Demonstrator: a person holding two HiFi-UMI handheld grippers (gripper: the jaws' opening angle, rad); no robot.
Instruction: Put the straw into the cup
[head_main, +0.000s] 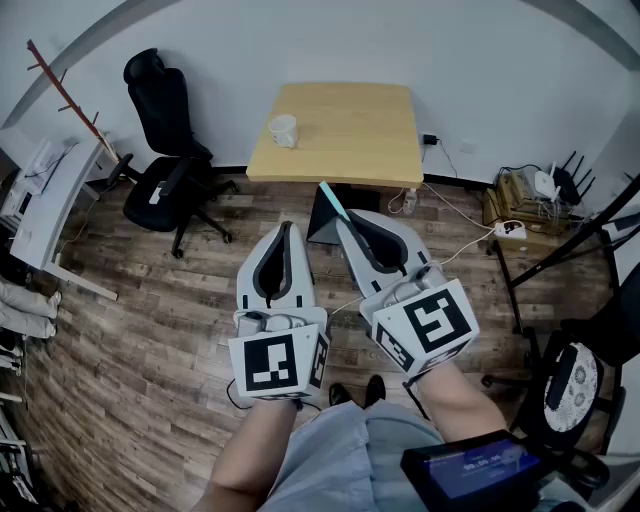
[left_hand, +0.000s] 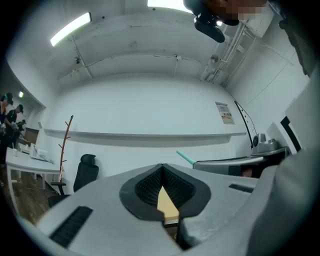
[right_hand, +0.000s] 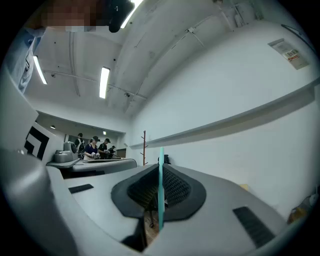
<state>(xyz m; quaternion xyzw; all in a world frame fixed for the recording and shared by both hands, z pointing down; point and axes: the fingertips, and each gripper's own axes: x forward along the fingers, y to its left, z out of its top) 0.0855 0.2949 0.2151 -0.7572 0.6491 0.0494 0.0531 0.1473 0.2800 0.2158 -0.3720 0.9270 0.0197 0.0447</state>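
Our right tongs (right_hand: 160, 200) are clamped on the straw (right_hand: 160, 190). Their own view shows it as a thin, flat-looking teal strip standing upright between the ribbed black pads, with its top rising past the tips. The head view gives only the short teal end of the straw (head_main: 332, 200) poking out beyond the right tongs (head_main: 345, 222), slanted up and to the left. The left gripper view catches that same end (left_hand: 186, 157) from the side. Our left tongs (left_hand: 161, 170) are closed with their tips meeting, and they grip nothing. Through the narrow slit behind the tips we see a sliver of tan wood. In the head view the left tongs (head_main: 288, 230) sit just beside the right pair, both smooth grey shells lined in black rubber. Only the head view shows the cup (head_main: 284, 130), a small pale cup on the left part of the light wooden bench (head_main: 350, 140), well apart from the straw. A black office chair (head_main: 160, 170) stands left of the bench on dark plank floor (head_main: 150, 330). Only the right gripper view shows people (right_hand: 92, 148) far back in the room.
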